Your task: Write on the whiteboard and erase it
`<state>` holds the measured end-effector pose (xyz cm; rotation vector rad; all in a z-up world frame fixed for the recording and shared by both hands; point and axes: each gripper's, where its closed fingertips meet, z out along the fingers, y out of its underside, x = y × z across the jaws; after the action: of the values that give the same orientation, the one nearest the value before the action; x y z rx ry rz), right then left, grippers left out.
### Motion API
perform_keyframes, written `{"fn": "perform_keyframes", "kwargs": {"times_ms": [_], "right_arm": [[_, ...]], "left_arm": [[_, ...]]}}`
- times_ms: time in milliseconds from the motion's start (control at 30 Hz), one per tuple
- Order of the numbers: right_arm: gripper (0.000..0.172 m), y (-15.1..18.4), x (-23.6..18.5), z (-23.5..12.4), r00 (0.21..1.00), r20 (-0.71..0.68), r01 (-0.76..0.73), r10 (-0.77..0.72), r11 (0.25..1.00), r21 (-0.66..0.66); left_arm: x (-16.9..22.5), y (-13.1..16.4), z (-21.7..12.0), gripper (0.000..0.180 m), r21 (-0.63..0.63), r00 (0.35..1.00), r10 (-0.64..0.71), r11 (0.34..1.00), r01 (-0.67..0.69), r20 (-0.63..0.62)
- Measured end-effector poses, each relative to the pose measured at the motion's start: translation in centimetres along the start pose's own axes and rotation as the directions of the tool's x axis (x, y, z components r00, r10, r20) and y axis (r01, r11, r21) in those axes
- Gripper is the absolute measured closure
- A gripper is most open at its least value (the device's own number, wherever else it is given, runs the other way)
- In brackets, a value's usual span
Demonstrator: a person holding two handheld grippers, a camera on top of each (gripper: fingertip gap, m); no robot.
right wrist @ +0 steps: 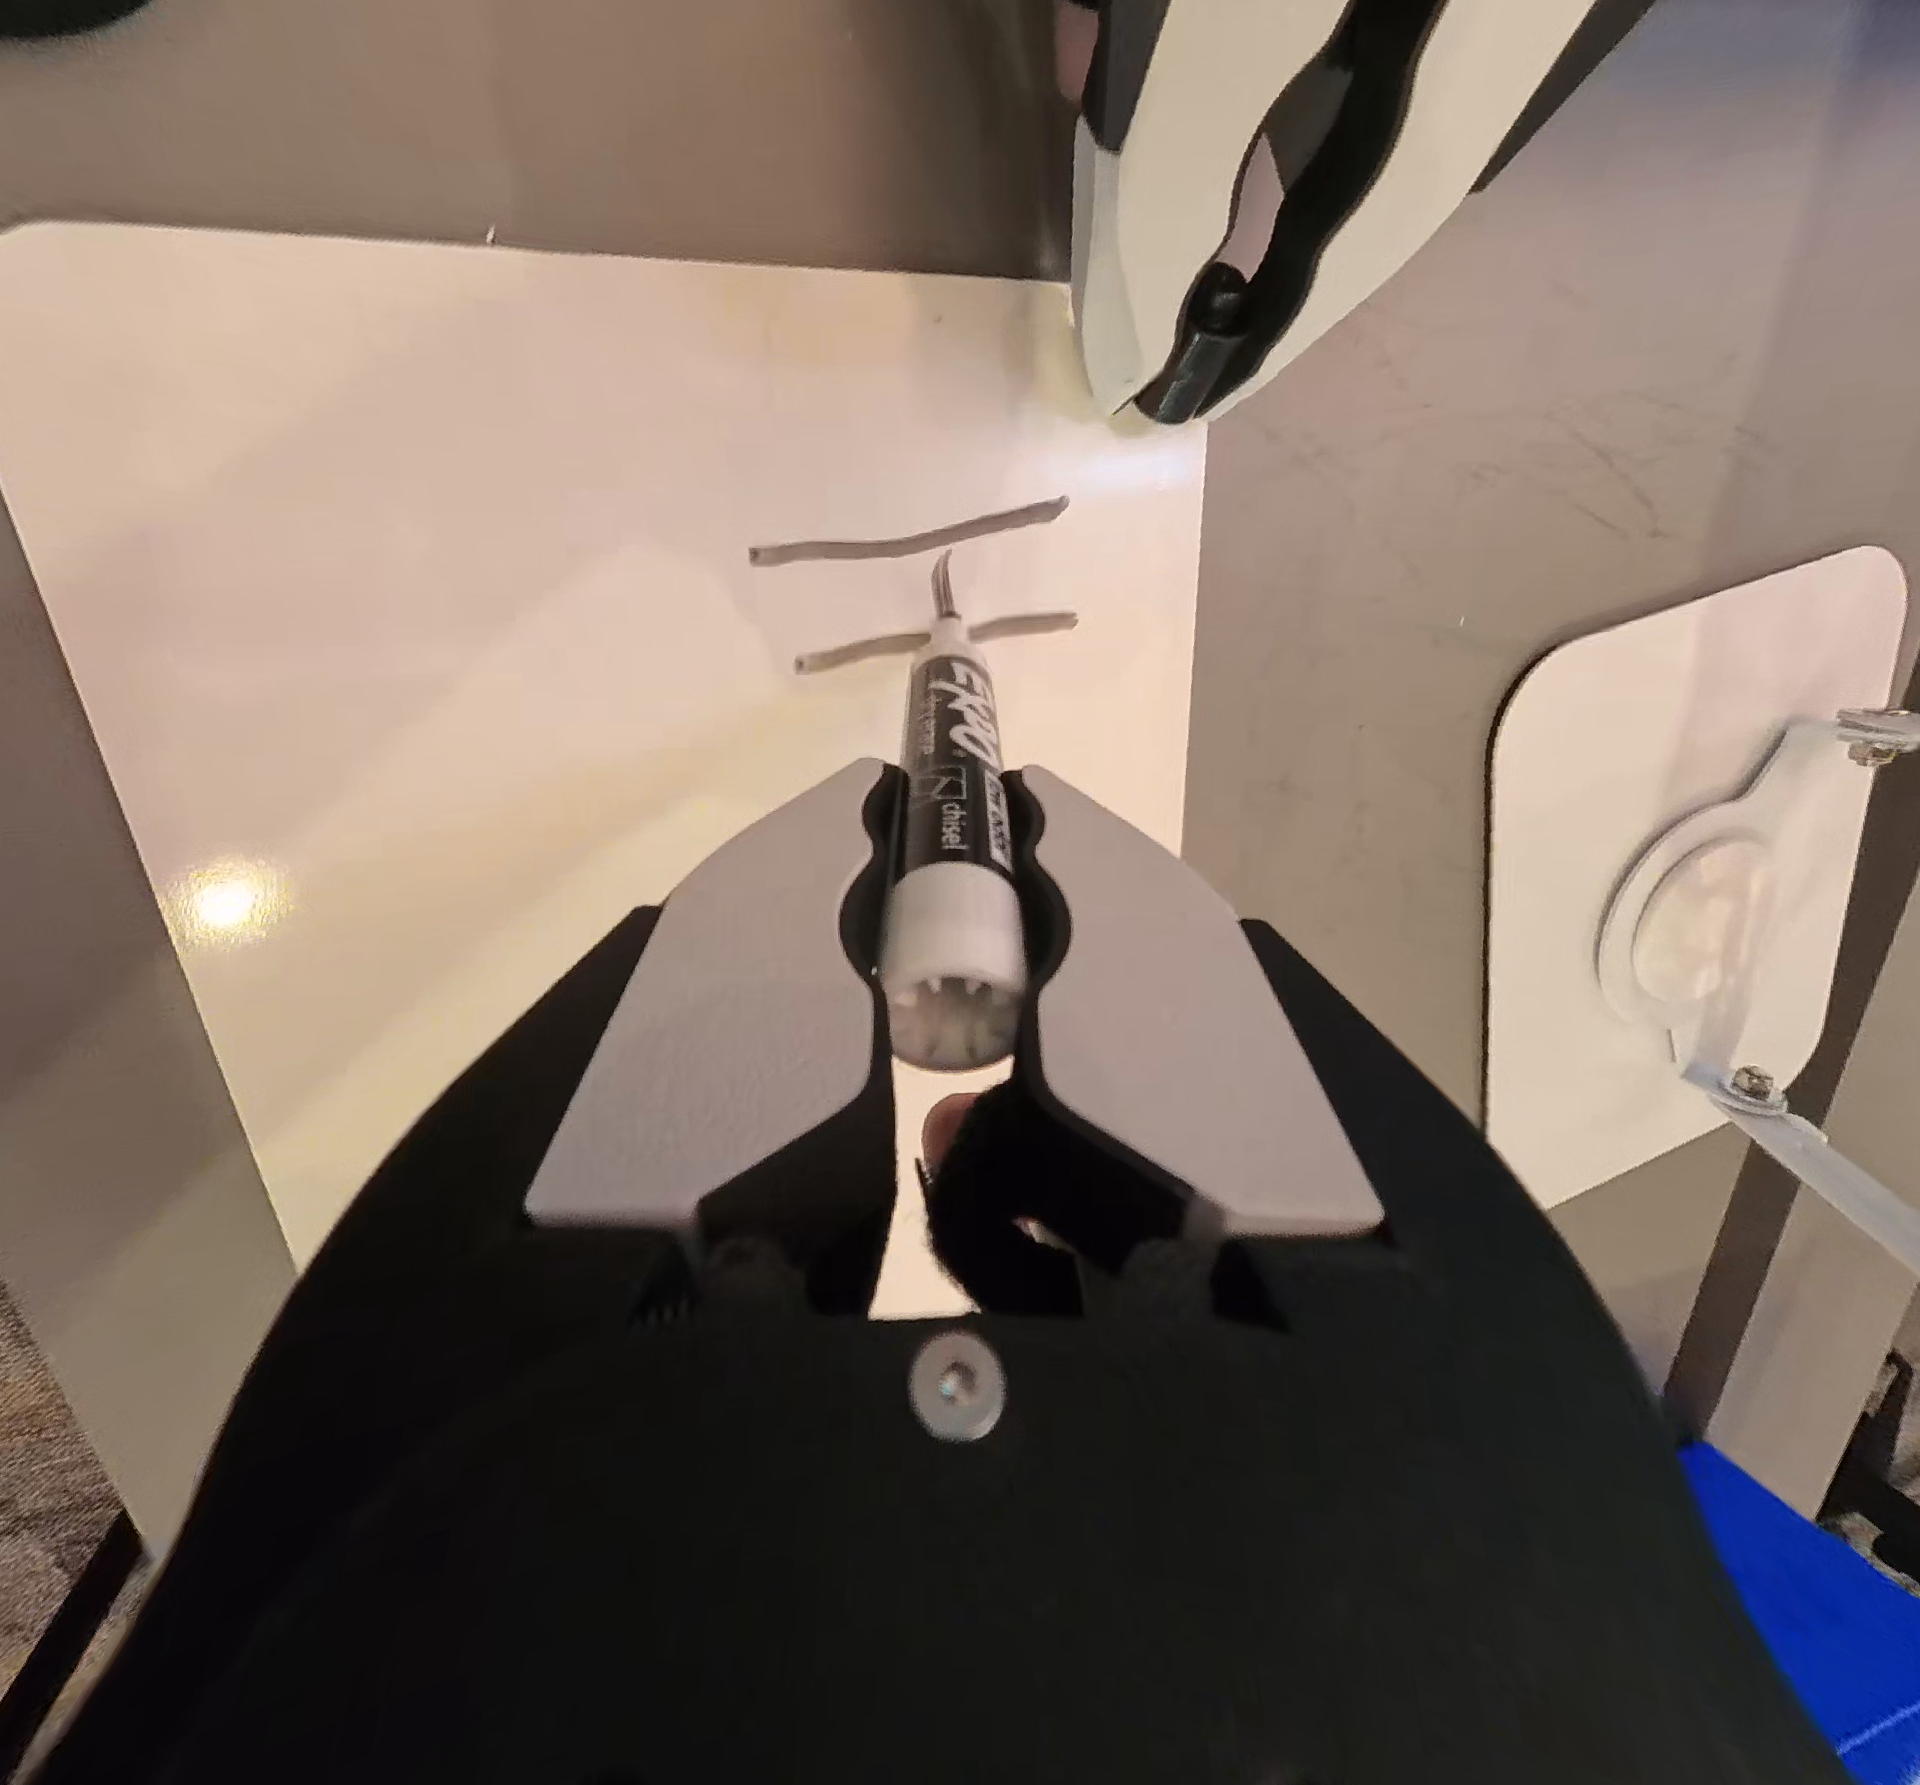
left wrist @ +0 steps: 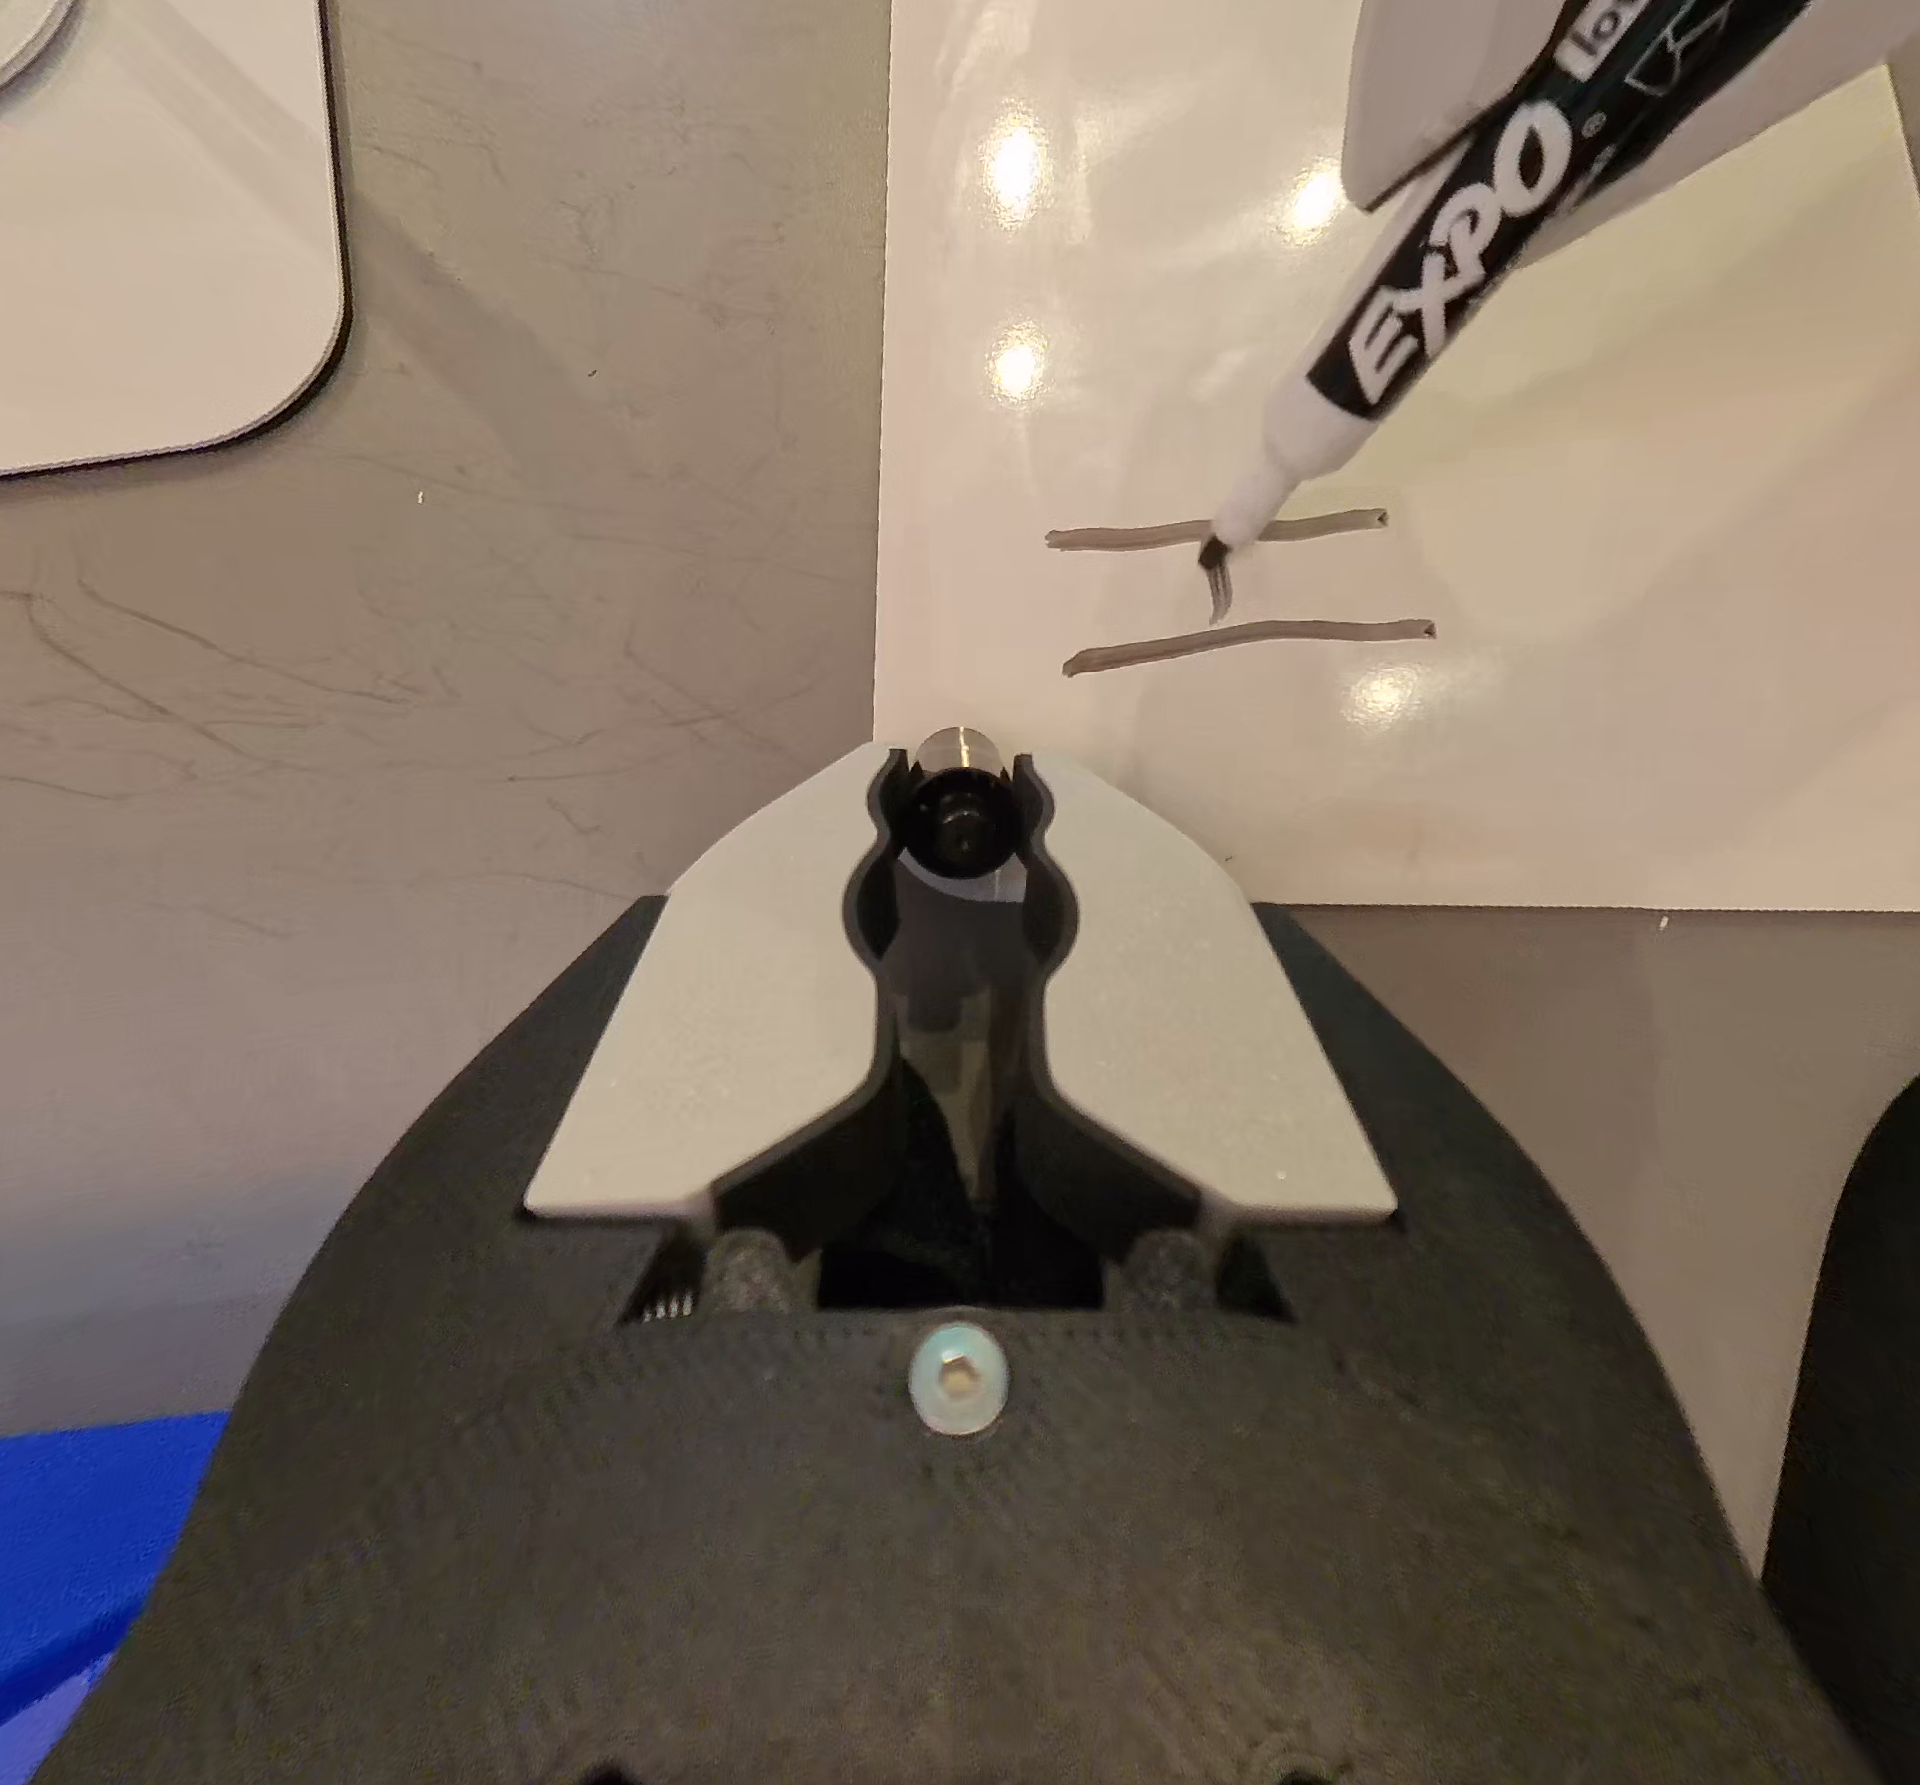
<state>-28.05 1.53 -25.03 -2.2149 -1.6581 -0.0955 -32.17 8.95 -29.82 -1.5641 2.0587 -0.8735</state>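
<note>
Item 1, L side: left gripper (left wrist: 956,779), grey fingers w/ black pads, clamped on small black cylindrical marker cap (left wrist: 954,826), at lower-left corner of glossy white whiteboard (left wrist: 1558,748).
Item 2, R side: right gripper (right wrist: 951,790) clamped round black-and-white plastic dry-erase marker (right wrist: 945,748), mid-barrel; tip on board btwn two grey horizontal strokes (left wrist: 1247,642).
Handling, est.: marker light, stiff, smooth/slippery; hold mid-barrel, light pressure.

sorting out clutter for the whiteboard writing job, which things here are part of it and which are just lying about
Part of the job:
- whiteboard
- marker in right hand-held gripper
- black cap in left hand-held gripper
- drawn strokes

Lying about:
- white plate with clear bracket
- blue object
</note>
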Motion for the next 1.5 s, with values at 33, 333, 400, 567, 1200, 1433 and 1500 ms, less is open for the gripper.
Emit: {"fn": "perform_keyframes", "kwargs": {"times_ms": [33,333,400,567,1200,1433,1500], "right_arm": [[0.151,-0.4,0.0,0.1,1.0,0.002,0.007,-0.007,1.0,0.005],[0.151,-0.3,1.5,-1.3,0.999,-0.026,-0.041,0.042,0.998,0.038],[0.151,1.5,2.1,-1.6,0.997,-0.048,-0.059,0.058,0.998,-0.008],[0.151,4.2,2.7,-1.3,0.992,-0.057,-0.113,0.111,0.993,-0.036],[0.151,3.5,-0.9,-1.4,0.998,0.017,-0.053,0.054,0.997,-0.055],[0.151,2.8,-2.0,-2.2,0.998,0.001,-0.07,0.07,0.997,-0.016],[0.151,2.5,-0.7,-2.0,0.996,-0.031,-0.079,0.079,0.997,-0.004]], "left_arm": [[0.0,0.0,0.0,0.16,0.0,1.0,0.0,1.0,0.0,0.0],[0.0,0.0,0.0,0.16,0.0,1.0,0.0,1.0,0.0,-0.001],[0.0,0.0,0.0,0.16,0.001,1.0,-0.002,1.0,0.002,-0.003],[0.0,0.0,0.0,0.16,0.0,1.0,-0.001,1.0,0.001,-0.001],[0.0,0.0,0.0,0.16,0.001,1.0,-0.003,1.0,0.003,-0.003],[0.1,0.0,0.0,0.16,0.0,1.0,-0.002,1.0,0.002,-0.001],[0.1,0.0,0.0,0.16,0.0,1.0,-0.002,1.0,0.002,-0.002]]}}
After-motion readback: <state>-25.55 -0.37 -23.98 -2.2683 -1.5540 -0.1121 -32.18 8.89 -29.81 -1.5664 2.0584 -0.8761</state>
